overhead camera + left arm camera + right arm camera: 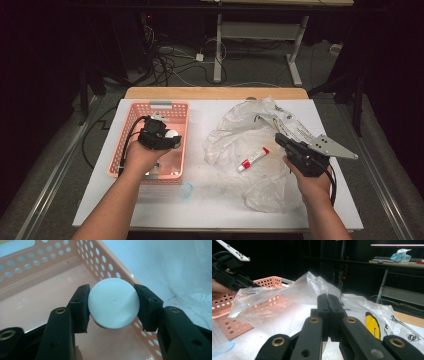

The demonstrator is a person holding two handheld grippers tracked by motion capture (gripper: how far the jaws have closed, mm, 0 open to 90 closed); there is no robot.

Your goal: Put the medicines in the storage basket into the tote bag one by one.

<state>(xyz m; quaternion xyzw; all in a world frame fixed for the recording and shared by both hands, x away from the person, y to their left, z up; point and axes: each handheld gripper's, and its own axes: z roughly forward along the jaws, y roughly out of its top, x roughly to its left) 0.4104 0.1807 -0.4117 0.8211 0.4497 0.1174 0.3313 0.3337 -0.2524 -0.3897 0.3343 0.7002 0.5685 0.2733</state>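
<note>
My left gripper (173, 139) hangs over the right part of the pink perforated basket (131, 125), shut on a round white lid-topped container (171, 134). In the left gripper view the white container (113, 307) sits clamped between both pads (79, 307), above the basket floor (37, 300). My right gripper (278, 136) is at the right, its jaws pressed together (328, 300) on a fold of the clear plastic bag (287, 295), which rises in a peak there. A white tube with a red end (253, 159) lies on the crumpled bag (235, 135).
The white table (210, 205) ends in a wooden strip at the back. A small bluish clear ring (186, 190) lies just off the basket's near right corner. The bag carries a yellow and black print (372, 327). The left hand's gripper (229, 277) appears above the basket (227, 315).
</note>
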